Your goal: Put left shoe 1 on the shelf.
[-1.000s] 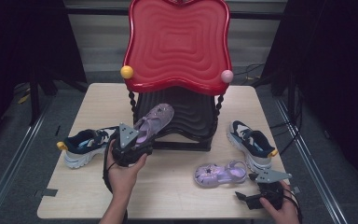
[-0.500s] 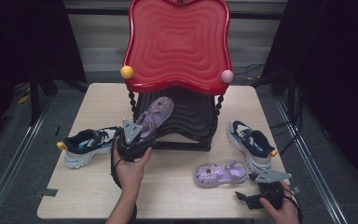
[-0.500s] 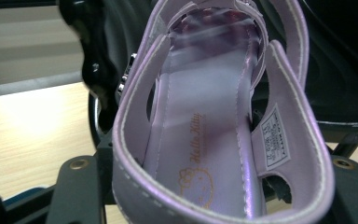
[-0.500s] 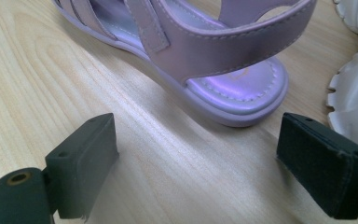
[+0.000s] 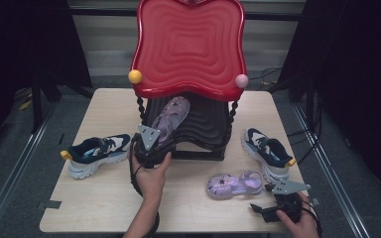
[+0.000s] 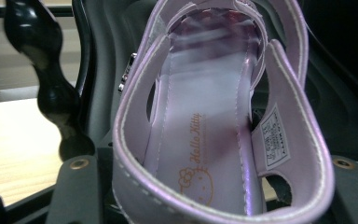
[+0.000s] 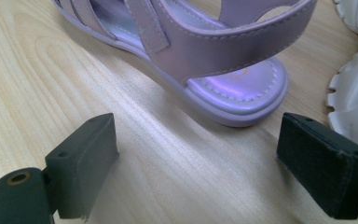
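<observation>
gripped at its heel by the left gripper (image 5: pixel 151 148), the purple sandal (image 5: pixel 168 118) has been pushed further onto the black shelf (image 5: pixel 206 126), while the right gripper (image 7: pixel 196 163) is kept released by the second sandal (image 7: pixel 191 51)

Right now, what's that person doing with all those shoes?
A person's left gripper holds a shiny purple sandal by its heel, pushing it toe-first onto the black lower shelf of a red wavy rack. The right gripper waits with jaws open just behind the matching purple sandal lying on the wooden table. Two navy-and-white sneakers sit at the sides.
</observation>
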